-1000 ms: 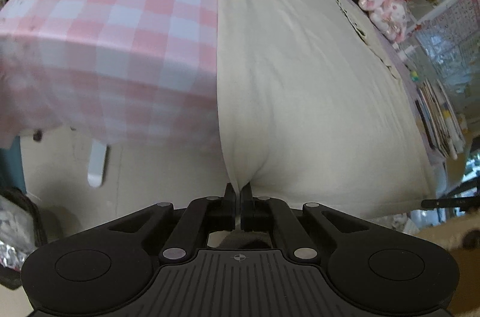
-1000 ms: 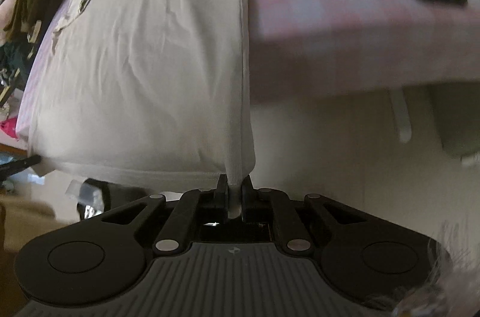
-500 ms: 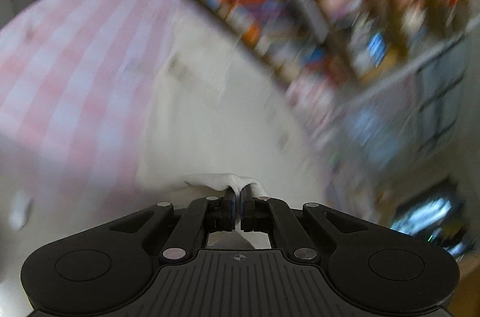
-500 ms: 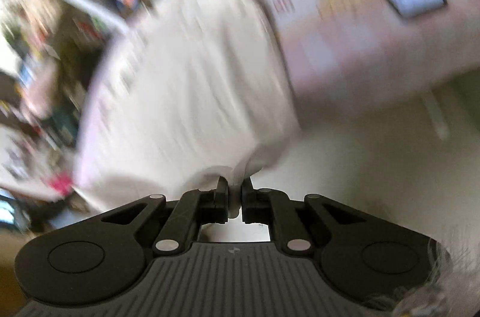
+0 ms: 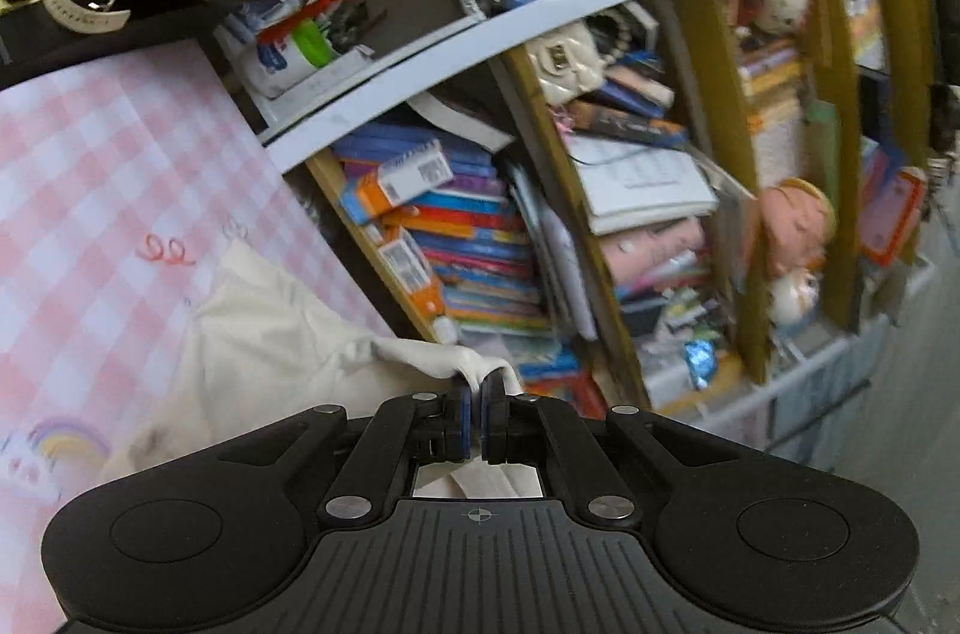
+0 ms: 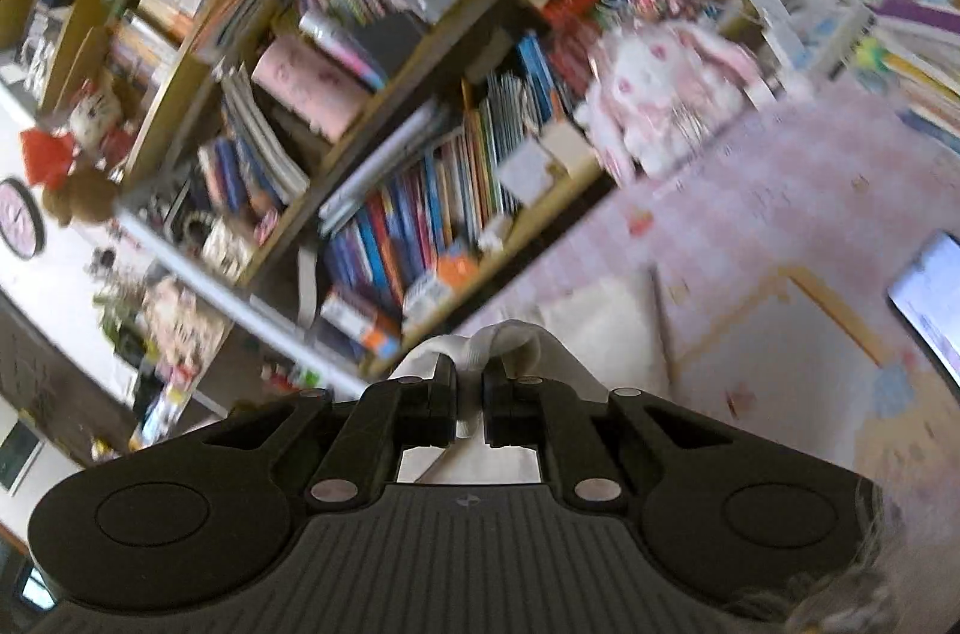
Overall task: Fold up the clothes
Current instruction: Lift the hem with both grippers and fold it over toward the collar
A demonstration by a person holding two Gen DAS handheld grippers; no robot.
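Cream shirt (image 5: 264, 334) lay on pink checked tablecloth (image 5: 90, 190) near cluttered bookshelf (image 5: 480, 238). Left gripper (image 5: 480, 397) was clamped on a bunched shirt edge; right gripper (image 6: 471, 382) likewise pinched a fold of it, both lifted over the table.

A crowded wooden bookshelf (image 5: 600, 226) stands just behind the tabletop (image 5: 90, 190), which is covered in pink-and-white check. Its compartments hold stacked books (image 5: 474, 244), papers and soft toys. A pink-and-white plush rabbit (image 6: 666, 93) sits at the tabletop's far edge. A round wall clock (image 6: 18, 217) hangs to the left.
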